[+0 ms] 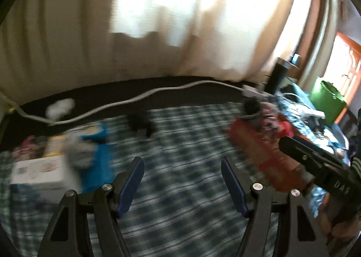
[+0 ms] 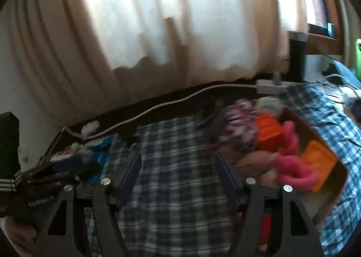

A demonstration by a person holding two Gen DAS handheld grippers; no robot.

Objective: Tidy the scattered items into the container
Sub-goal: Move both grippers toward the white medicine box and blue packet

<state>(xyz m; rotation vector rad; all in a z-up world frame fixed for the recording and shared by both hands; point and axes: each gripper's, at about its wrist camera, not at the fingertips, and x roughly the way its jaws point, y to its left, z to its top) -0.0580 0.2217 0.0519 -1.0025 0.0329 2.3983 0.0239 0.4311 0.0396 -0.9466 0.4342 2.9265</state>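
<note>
Both views are motion-blurred. My left gripper [image 1: 182, 164] is open and empty above the checked cloth [image 1: 180, 144]. Left of it lie a white box [image 1: 38, 173], a blue pack [image 1: 99, 144] and grey socks [image 1: 79, 150]. A dark item [image 1: 142, 123] lies further back. The cardboard container [image 1: 255, 141] stands at the right, with my right gripper's body [image 1: 315, 166] in front of it. In the right wrist view my right gripper [image 2: 178, 162] is open and empty beside the container [image 2: 325, 189], which holds a pink soft toy [image 2: 291, 162], orange boxes [image 2: 268, 132] and patterned cloth [image 2: 239, 121].
A white cable [image 1: 135, 99] runs along the dark far edge to a power strip [image 1: 252, 92]. A cream curtain [image 1: 158, 31] hangs behind. A dark bottle [image 1: 277, 76] and a green bag [image 1: 327, 96] stand at the far right. A white crumpled item [image 1: 61, 108] lies at the back left.
</note>
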